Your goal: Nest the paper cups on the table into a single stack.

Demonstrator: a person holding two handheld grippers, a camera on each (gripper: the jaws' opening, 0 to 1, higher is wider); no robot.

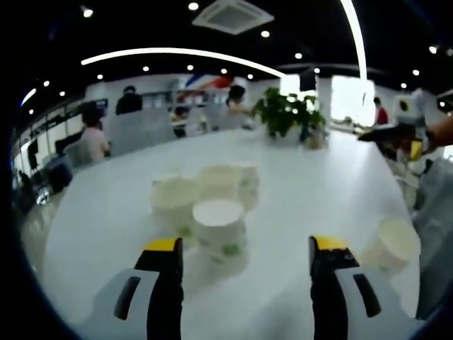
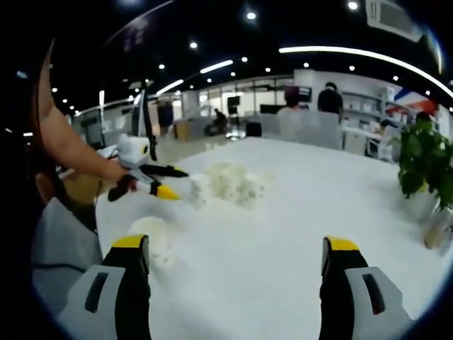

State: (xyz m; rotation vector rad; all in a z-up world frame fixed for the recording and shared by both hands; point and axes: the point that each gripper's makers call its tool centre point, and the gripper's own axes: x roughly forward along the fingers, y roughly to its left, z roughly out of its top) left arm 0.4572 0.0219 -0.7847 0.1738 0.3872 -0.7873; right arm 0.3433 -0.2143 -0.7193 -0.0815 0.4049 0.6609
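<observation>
Cups bunched near left gripper, jaws wide w/ nothing held; right gripper likewise. Clumsy approach could topple neighbours.

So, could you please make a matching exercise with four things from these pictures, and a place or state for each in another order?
Things:
1. cluster of paper cups
2. lone paper cup
3. potted plant
4. left gripper

Places or states:
A. at the far end of the table
B. open, nothing between its fingers
C. in the middle of the table, ahead of the left gripper
D. apart from the others, near the table edge

Pairs: 1-C, 2-D, 3-A, 4-B
</observation>
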